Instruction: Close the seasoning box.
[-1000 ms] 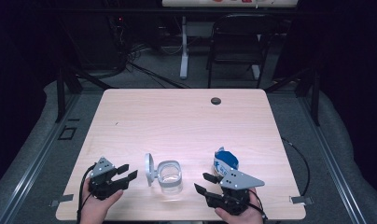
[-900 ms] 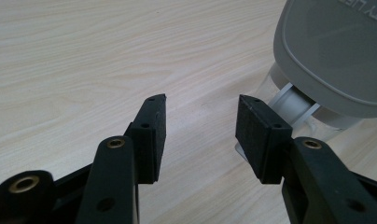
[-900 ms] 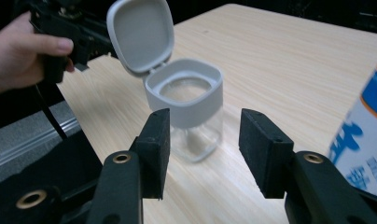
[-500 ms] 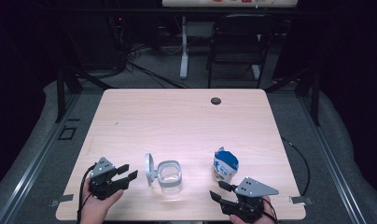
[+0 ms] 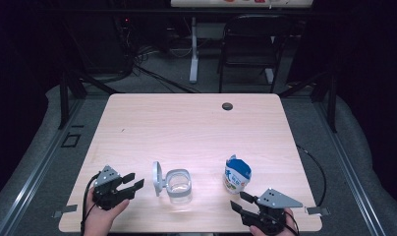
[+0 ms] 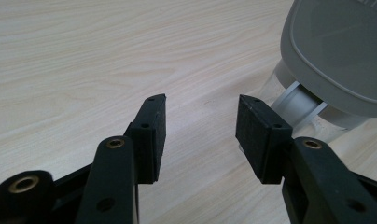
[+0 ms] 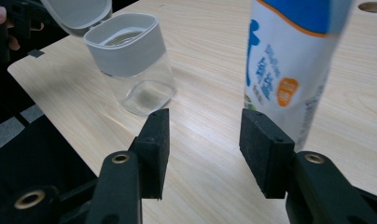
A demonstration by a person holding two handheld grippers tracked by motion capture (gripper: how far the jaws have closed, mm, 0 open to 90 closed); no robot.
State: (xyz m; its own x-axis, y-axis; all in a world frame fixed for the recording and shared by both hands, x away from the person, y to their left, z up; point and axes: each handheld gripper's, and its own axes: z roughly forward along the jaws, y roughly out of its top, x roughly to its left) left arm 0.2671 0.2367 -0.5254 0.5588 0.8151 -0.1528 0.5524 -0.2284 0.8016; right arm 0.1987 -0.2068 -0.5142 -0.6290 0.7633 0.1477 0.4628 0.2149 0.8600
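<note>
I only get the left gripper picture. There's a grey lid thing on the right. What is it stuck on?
Observer: It is the flipped-open lid of a clear jar.
Child: Is anything inside?
Observer: The jar looks empty in the right gripper view.
Child: What else is on the table?
Observer: A blue and white pouch stands right of the jar, apart from it.
Child: Is the other gripper holding it?
Observer: No. The right gripper is open, short of the pouch.
</note>
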